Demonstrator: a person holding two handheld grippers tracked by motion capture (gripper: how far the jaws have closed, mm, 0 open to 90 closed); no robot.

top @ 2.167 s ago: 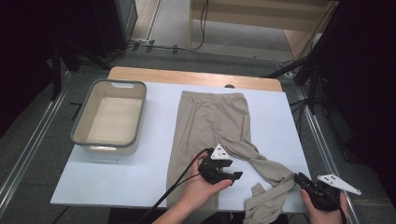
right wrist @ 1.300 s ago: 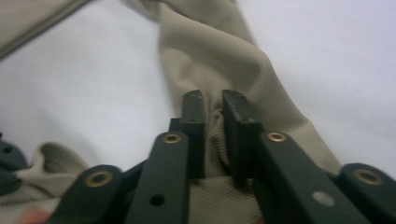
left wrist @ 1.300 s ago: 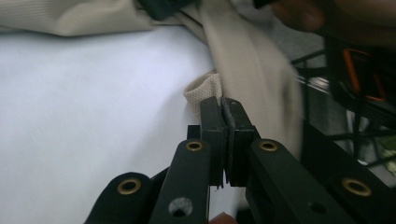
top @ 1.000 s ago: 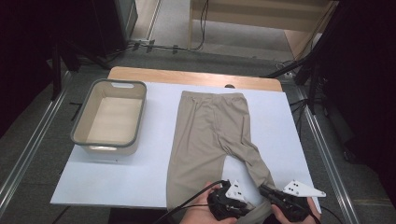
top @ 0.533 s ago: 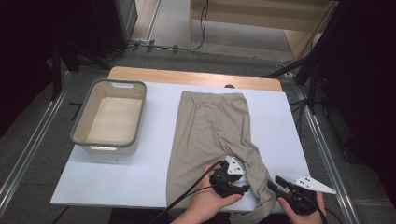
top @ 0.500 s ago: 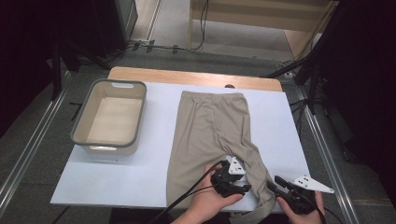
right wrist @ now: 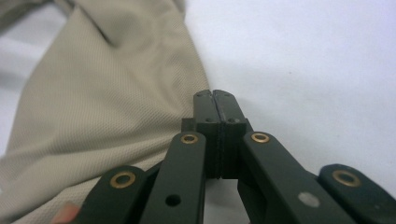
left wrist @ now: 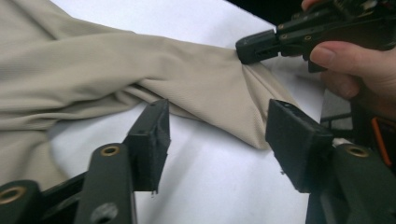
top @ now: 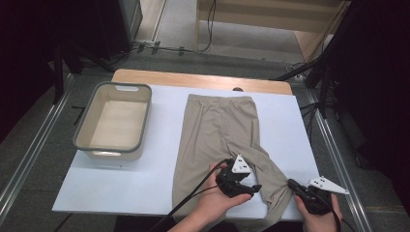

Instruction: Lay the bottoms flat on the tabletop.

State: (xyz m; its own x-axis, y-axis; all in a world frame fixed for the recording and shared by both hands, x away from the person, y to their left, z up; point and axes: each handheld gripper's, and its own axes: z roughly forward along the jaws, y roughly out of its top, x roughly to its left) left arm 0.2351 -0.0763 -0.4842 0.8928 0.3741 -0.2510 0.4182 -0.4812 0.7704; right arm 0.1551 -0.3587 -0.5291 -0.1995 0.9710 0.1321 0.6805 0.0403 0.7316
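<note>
Trousers [top: 220, 133], beige, fine-ribbed knit, lie flat on the white sheet [top: 159, 169] covering the table, waistband at the far edge, legs running toward the person. One leg straight; the other is folded across and bunches in soft creases toward the near right corner, where its cuff hangs just past the sheet's edge.

Right gripper [top: 293, 184], black, grey three-cornered plate on top, sits at the near right. Jaws pressed together; in the left gripper view they pinch the fabric edge [left wrist: 243, 70] at the leg's side, cloth puckering to the tip. In the right gripper view the closed pads [right wrist: 215, 112] meet right at the weave's border.

Left gripper [top: 252, 187], held in the left hand [top: 217, 205], hovers over the folded leg near the front edge. Its jaws have just been opening and stand about halfway apart, matte rubbery pads [left wrist: 154, 135] clear of cloth, bare white sheet between them.

Grey-rimmed, cream plastic bin [top: 82, 142], rectangular with rounded corners, sits far left on the sheet, well apart from the trousers. Black cable [top: 186, 203] trails off the front edge. Wooden tabletop strip [top: 145, 77] shows behind.
</note>
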